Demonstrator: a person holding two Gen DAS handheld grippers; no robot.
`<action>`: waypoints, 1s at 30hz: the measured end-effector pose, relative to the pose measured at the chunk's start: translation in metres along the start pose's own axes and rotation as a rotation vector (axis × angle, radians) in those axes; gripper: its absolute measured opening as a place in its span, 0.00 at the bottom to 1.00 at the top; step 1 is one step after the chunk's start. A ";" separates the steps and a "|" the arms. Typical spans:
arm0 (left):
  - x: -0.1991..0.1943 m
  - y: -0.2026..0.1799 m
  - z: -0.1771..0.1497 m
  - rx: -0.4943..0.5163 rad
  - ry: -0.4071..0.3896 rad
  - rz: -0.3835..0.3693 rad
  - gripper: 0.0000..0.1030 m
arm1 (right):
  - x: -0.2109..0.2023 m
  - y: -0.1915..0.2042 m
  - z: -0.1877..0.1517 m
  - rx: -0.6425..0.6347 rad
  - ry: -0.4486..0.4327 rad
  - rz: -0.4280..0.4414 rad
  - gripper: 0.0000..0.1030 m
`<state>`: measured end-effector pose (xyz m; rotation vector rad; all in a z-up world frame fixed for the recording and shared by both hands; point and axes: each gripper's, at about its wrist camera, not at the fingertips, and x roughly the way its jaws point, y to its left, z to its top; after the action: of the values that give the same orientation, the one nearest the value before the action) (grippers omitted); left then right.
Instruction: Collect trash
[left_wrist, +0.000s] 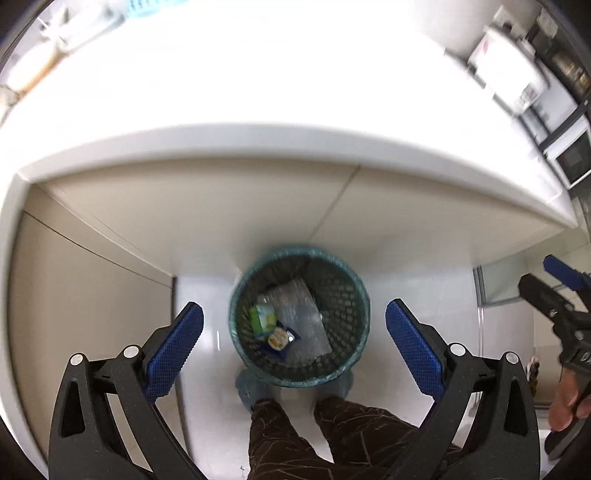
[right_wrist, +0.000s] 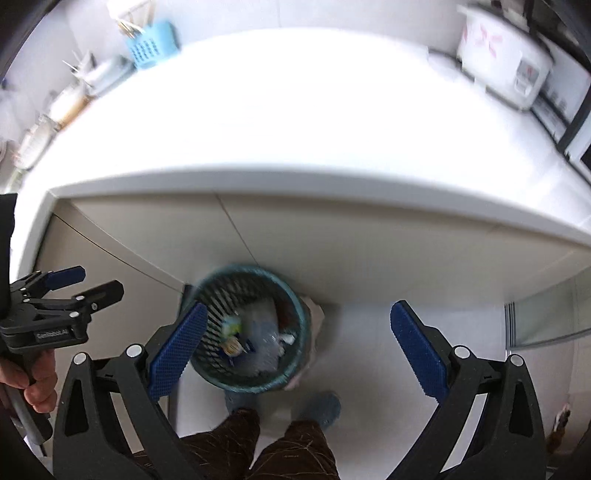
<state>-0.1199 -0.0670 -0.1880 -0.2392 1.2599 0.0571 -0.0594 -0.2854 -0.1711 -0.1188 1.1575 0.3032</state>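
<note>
Looking straight down here, both tongs are hanging over the trash bin (left_wrist: 299, 317), which is sitting on the floor right up against the front of the white desk (left_wrist: 280, 142), just ahead of the person's feet. The left tongs (left_wrist: 294, 345) are spread wide with nothing between the pads, and the right tongs (right_wrist: 299, 347) are gaping just the same, also empty. So I'm reading this as the drop-off step being done, with the trash already in the bin and nobody carrying anything. The bin is a dark mesh one with a teal bag folded over the rim, and it's holding a green carton (left_wrist: 263, 318), a blue snack wrapper (left_wrist: 279, 341) and a crumpled clear plastic sheet (left_wrist: 304, 314) that's taking up most of the bottom. The desk top is looking bare in the middle, only kitchen stuff along the far edge, though it's glaring so I can't be sure. Next move is probably scanning the desk for any leftover scraps.
</note>
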 end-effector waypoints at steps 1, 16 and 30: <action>-0.019 0.000 0.002 0.000 -0.020 0.001 0.94 | -0.013 0.004 0.004 -0.001 -0.014 -0.004 0.93; -0.178 0.002 0.001 0.008 -0.184 0.044 0.94 | -0.150 0.054 0.019 0.005 -0.112 -0.048 0.93; -0.174 -0.002 -0.016 0.050 -0.165 0.038 0.94 | -0.145 0.053 0.007 0.054 -0.094 -0.068 0.93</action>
<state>-0.1885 -0.0572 -0.0273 -0.1646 1.1005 0.0763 -0.1218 -0.2587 -0.0329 -0.0949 1.0651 0.2151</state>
